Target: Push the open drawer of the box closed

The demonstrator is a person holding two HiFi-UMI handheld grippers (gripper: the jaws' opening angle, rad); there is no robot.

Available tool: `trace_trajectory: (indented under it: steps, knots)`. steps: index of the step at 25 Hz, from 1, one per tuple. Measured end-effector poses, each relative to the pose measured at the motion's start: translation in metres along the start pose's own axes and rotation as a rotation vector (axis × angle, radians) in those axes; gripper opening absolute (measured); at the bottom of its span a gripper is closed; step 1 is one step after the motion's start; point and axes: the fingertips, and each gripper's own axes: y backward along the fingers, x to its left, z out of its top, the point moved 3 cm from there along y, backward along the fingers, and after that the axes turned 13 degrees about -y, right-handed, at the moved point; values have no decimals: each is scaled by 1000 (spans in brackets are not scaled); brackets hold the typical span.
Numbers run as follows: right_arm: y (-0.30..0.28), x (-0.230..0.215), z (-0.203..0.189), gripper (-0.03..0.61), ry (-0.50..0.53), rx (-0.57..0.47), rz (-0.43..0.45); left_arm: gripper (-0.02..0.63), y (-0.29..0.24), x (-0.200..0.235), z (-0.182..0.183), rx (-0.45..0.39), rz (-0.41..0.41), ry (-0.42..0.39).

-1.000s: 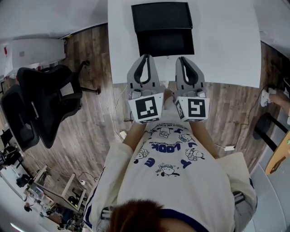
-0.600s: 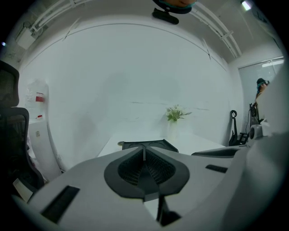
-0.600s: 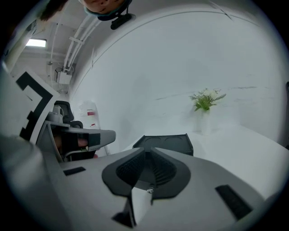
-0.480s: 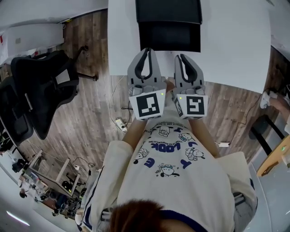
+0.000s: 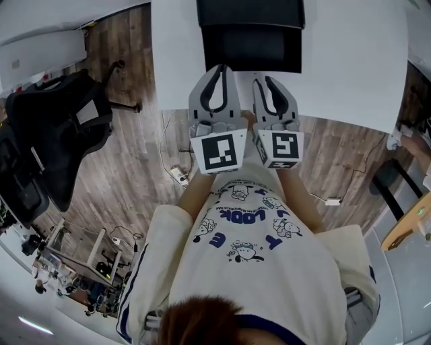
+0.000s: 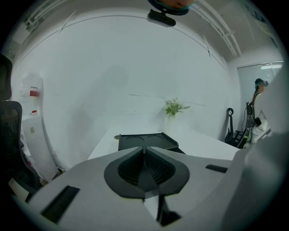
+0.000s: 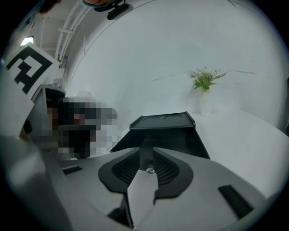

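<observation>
Task not yet started. The black rectangular box (image 5: 249, 12) sits on the white surface (image 5: 343, 60), its dark drawer (image 5: 252, 57) standing pulled out. The drawer's front faces the person; its sliding axis runs from box toward the tools. The left tool (image 5: 220, 67) is pinched together, empty. The right tool (image 5: 262, 81) has just been opening, narrowly parted, nothing between. Neither appears to touch the drawer.

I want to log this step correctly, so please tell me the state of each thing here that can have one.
drawer: open, pulled out of the box.
left gripper: shut, empty.
right gripper: open; its jaws have just been opening, nothing between them.
plant: upright on the table.
</observation>
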Motion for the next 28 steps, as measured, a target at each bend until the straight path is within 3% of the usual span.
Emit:
trace_trajectory:
  steps: [11, 28]
  knots:
    - [-32, -12, -37, 122, -46, 116, -57, 26, -7, -2, -15, 33, -32, 9]
    - [-45, -18, -51, 90, -48, 163, -123, 26, -7, 11, -23, 51, -29, 24]
